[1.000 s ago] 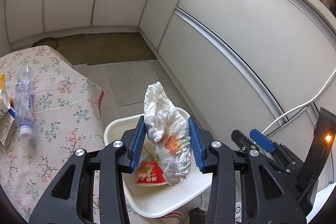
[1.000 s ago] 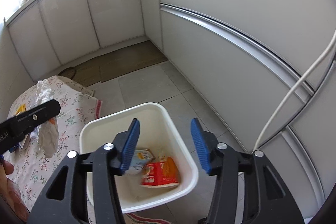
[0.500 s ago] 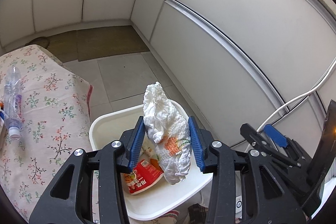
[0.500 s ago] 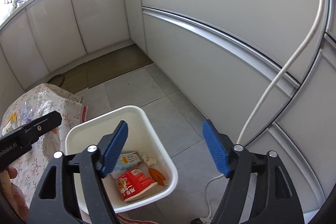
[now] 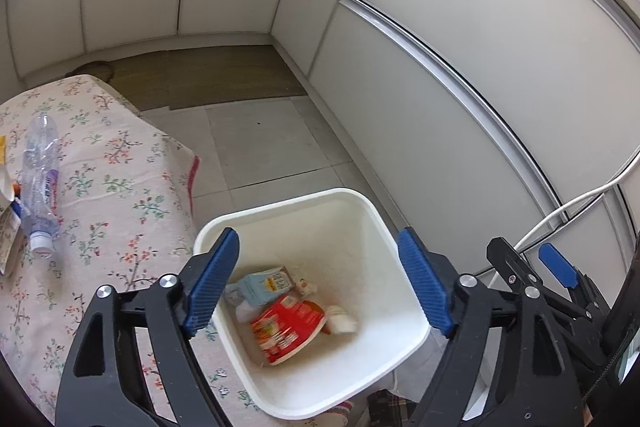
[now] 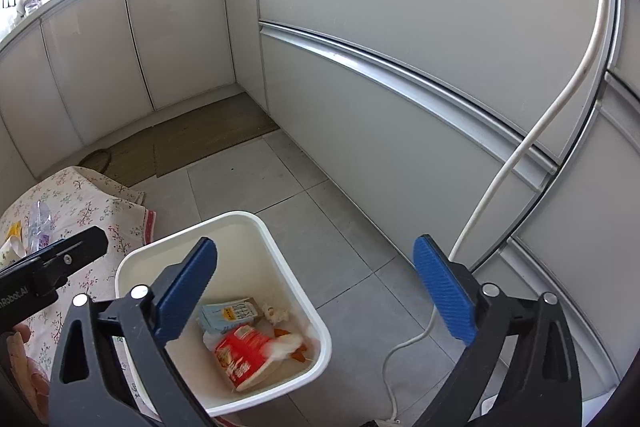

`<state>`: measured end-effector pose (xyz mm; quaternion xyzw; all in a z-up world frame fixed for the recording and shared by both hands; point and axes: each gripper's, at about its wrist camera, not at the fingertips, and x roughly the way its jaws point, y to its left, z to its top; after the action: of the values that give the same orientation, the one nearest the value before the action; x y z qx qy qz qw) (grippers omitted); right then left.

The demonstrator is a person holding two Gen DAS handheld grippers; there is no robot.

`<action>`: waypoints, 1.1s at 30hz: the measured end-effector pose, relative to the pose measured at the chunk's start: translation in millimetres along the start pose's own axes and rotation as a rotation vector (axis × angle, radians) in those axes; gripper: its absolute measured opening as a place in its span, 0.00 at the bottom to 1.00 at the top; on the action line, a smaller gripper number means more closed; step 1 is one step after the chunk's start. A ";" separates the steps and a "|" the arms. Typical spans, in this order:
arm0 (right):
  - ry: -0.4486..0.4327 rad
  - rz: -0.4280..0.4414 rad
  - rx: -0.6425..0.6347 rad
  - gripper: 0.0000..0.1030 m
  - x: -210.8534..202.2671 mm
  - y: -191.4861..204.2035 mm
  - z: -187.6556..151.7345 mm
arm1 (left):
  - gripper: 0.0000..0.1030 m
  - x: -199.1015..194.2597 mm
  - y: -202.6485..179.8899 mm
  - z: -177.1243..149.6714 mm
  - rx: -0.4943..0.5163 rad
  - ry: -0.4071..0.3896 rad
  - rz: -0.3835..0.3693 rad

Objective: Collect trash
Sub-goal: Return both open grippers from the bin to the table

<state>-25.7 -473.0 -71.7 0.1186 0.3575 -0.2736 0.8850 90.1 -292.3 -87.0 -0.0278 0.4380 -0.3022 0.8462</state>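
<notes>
Now my left gripper (image 5: pixel 320 283) has just been opening, jaws wide and empty; the crumpled wrapper (image 5: pixel 340 323) lies below them in the white bin (image 5: pixel 372 211). My right gripper (image 6: pixel 316 291) likewise gapes, empty.

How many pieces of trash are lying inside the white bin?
4 visible in the white bin: a red wrapper, a light blue carton, a crumpled white tissue and a small white scrap. More may be hidden underneath.
</notes>
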 end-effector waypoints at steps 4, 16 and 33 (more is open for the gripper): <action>0.001 0.002 -0.007 0.93 0.2 9.5 1.8 | 0.80 -6.7 9.0 0.3 -0.008 -0.010 0.016; -0.022 0.026 -0.046 0.93 -4.1 53.4 7.8 | 0.82 -24.8 51.4 3.5 -0.067 -0.030 0.062; -0.044 0.104 -0.148 0.93 -10.3 152.1 6.5 | 0.82 -69.2 135.5 2.3 -0.183 -0.069 0.150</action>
<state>58.4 -346.5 -57.7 0.0652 0.3504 -0.2025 0.9121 127.8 -145.2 -77.7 -0.0822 0.4353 -0.1956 0.8749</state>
